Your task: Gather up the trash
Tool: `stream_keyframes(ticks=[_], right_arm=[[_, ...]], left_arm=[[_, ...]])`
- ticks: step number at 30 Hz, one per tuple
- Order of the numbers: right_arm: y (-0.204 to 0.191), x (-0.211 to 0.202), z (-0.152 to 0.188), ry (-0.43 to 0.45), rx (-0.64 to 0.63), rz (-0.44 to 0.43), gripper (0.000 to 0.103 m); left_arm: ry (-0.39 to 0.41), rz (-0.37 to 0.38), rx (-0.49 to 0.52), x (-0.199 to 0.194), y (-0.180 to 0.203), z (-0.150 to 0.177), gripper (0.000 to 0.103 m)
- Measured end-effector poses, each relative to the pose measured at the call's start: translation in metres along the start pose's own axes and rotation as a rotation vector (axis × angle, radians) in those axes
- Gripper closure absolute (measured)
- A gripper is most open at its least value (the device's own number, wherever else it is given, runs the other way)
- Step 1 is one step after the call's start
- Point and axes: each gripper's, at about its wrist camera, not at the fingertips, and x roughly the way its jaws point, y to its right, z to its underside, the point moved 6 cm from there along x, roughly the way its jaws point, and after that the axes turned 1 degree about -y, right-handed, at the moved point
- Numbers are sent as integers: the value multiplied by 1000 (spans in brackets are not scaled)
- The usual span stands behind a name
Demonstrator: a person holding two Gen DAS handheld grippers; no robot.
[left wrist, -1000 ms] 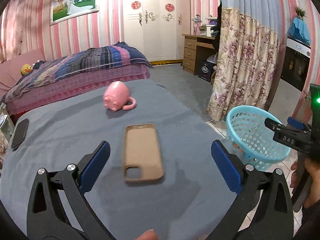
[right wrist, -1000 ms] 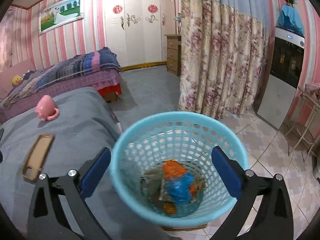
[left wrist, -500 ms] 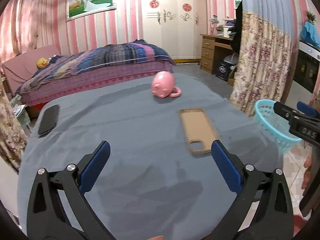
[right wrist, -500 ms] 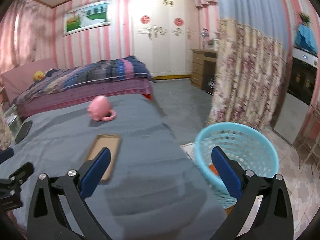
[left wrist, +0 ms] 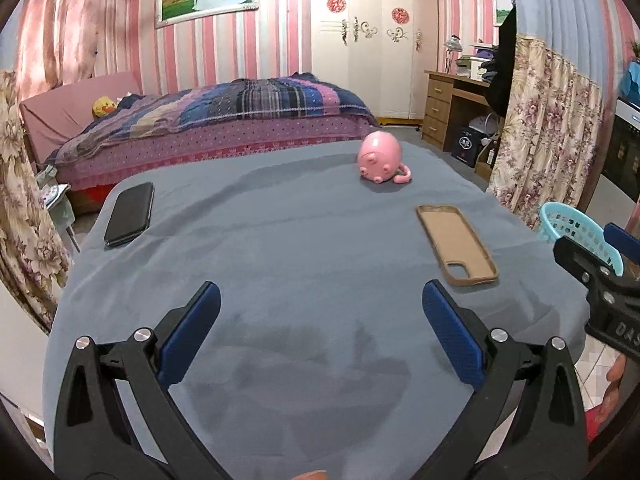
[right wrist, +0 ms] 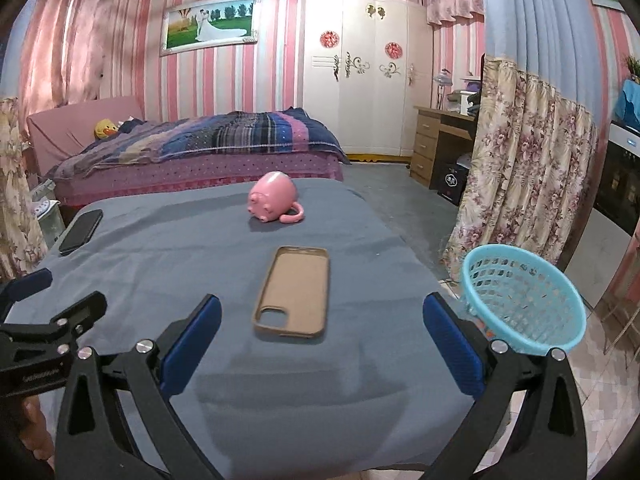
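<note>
A light blue plastic basket (right wrist: 524,300) stands on the floor off the right edge of the grey-covered table (right wrist: 208,240); its inside is mostly hidden from here. The basket's rim (left wrist: 576,228) also shows in the left wrist view. My left gripper (left wrist: 320,332) hovers open over the near middle of the table, nothing between its blue pads. My right gripper (right wrist: 320,336) is open too, just short of a brown phone case (right wrist: 294,292). The right gripper's tip (left wrist: 580,260) shows at the right edge of the left wrist view.
A pink pig-shaped mug (left wrist: 382,158) lies on its side at the far end of the table. A black phone (left wrist: 130,214) rests at the left edge. The phone case (left wrist: 456,244) lies right of centre. Floral curtains (right wrist: 520,168), a bed (right wrist: 192,152) and a desk (right wrist: 436,140) stand beyond.
Both grippers have swung left, away from the basket and back over the table. The right wrist view, earlier right above the basket with trash in it, now faces the phone case.
</note>
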Motion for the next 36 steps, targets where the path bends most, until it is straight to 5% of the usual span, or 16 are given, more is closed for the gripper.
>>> stream_keyframes(ticks=[36], right_arm=[[-18, 12, 27, -11, -24, -5, 5]], left_arm=[[6, -120, -53, -11, -26, 23, 5]])
